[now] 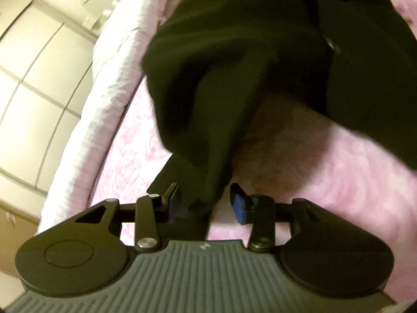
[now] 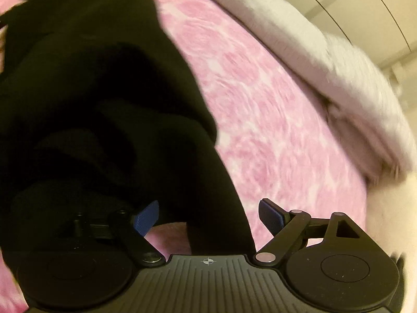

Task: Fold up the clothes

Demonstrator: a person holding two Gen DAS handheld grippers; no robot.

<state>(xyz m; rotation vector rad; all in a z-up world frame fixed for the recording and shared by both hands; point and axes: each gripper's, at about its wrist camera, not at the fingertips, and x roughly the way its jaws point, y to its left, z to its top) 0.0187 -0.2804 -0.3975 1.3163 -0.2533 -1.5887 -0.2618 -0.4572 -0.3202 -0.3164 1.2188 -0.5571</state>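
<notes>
A black garment [image 1: 234,52] lies on a pink floral bedspread [image 1: 338,182]. In the left wrist view a fold of it runs down between my left gripper's [image 1: 206,203] blue-padded fingers [image 1: 238,206], which stand apart; the cloth sits loosely in the gap. In the right wrist view the same black garment [image 2: 91,104] fills the left half and a strip of it passes between my right gripper's [image 2: 208,217] wide-apart fingers [image 2: 271,217]. Both views are blurred by motion. Neither pair of pads presses the cloth.
A white fluffy blanket [image 1: 109,83] is bunched along the bed's edge; it also shows in the right wrist view [image 2: 338,73]. Beyond it stand cream wardrobe panels [image 1: 39,78] and a wall [image 2: 365,5].
</notes>
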